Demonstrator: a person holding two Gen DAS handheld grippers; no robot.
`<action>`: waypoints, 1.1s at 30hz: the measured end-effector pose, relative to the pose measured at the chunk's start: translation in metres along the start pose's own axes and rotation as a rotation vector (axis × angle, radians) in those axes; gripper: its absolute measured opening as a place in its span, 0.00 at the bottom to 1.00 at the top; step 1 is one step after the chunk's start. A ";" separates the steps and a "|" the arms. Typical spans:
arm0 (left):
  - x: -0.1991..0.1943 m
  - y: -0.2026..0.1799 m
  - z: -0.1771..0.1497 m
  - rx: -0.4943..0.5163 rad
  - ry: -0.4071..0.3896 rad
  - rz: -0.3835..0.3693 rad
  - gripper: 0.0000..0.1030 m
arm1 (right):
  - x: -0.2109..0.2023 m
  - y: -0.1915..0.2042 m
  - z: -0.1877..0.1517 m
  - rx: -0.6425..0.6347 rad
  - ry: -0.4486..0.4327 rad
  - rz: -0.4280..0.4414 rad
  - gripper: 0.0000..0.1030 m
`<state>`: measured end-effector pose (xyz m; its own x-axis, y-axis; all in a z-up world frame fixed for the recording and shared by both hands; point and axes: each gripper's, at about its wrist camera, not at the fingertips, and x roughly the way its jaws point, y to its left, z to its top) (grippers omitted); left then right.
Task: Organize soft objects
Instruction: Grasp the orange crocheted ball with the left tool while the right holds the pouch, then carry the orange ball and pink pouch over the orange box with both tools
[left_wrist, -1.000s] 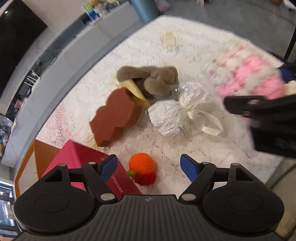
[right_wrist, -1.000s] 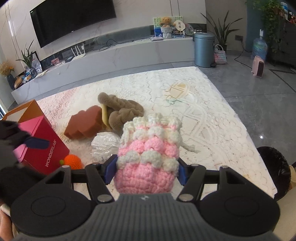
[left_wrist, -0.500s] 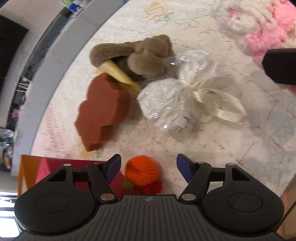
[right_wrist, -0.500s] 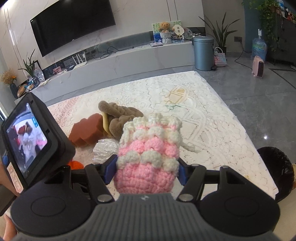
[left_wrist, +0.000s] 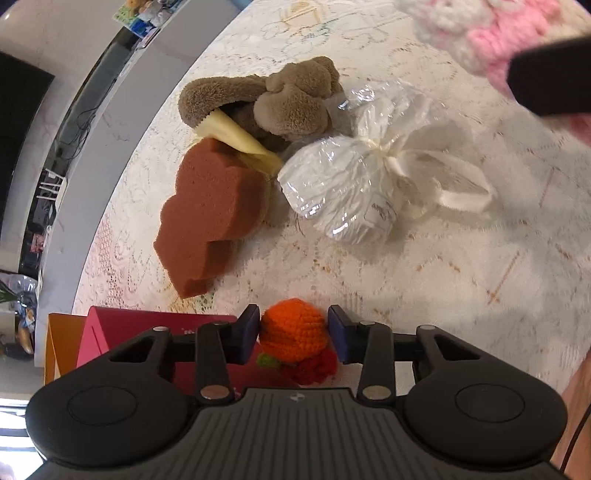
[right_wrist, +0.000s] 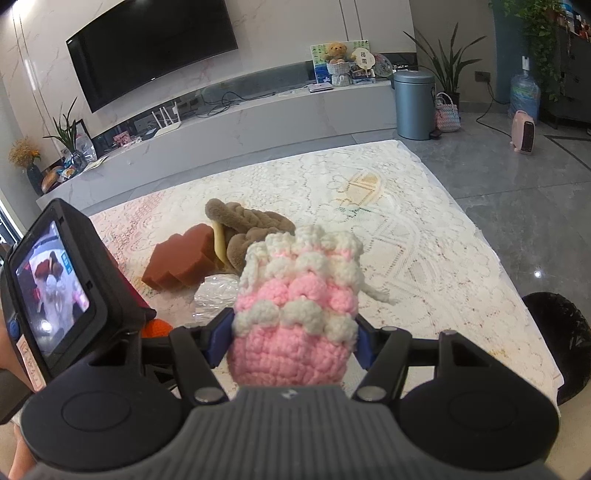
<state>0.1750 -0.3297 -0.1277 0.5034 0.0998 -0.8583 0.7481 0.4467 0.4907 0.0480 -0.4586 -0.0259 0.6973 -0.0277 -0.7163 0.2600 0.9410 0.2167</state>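
A small orange crochet toy (left_wrist: 291, 336) with a red and green base lies on the white lace cloth (left_wrist: 443, 295), right in front of a pink box (left_wrist: 110, 332). My left gripper (left_wrist: 293, 325) straddles it; the jaws are closing and the blue pads touch the toy's two sides. In the right wrist view my right gripper (right_wrist: 291, 332) is shut on a pink and white crochet pouch (right_wrist: 299, 295) held above the cloth. That pouch (left_wrist: 480, 33) also shows at the top right of the left wrist view.
A brown cloud-shaped sponge (left_wrist: 210, 214), a brown plush (left_wrist: 288, 99) with a yellow piece (left_wrist: 240, 142), and a white cellophane bundle (left_wrist: 343, 192) lie clustered mid-cloth. An orange box (left_wrist: 61, 343) stands beside the pink one. A black bin (right_wrist: 561, 332) sits off the cloth's right edge.
My left gripper came down over the orange toy and its jaws narrowed from wide apart to the toy's sides. The right gripper kept still with the pouch.
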 end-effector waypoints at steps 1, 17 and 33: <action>-0.001 0.001 -0.001 0.001 0.003 -0.004 0.44 | 0.000 -0.001 0.000 0.001 -0.003 -0.001 0.62; -0.034 0.009 -0.002 -0.001 -0.027 -0.033 0.44 | 0.001 0.000 -0.002 -0.001 0.010 -0.024 0.62; -0.110 0.089 -0.045 -0.216 -0.261 -0.047 0.43 | -0.019 0.015 0.003 0.000 -0.081 0.119 0.62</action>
<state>0.1663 -0.2613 0.0038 0.5851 -0.1440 -0.7981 0.6785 0.6259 0.3845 0.0407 -0.4453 -0.0073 0.7749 0.0572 -0.6295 0.1718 0.9393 0.2970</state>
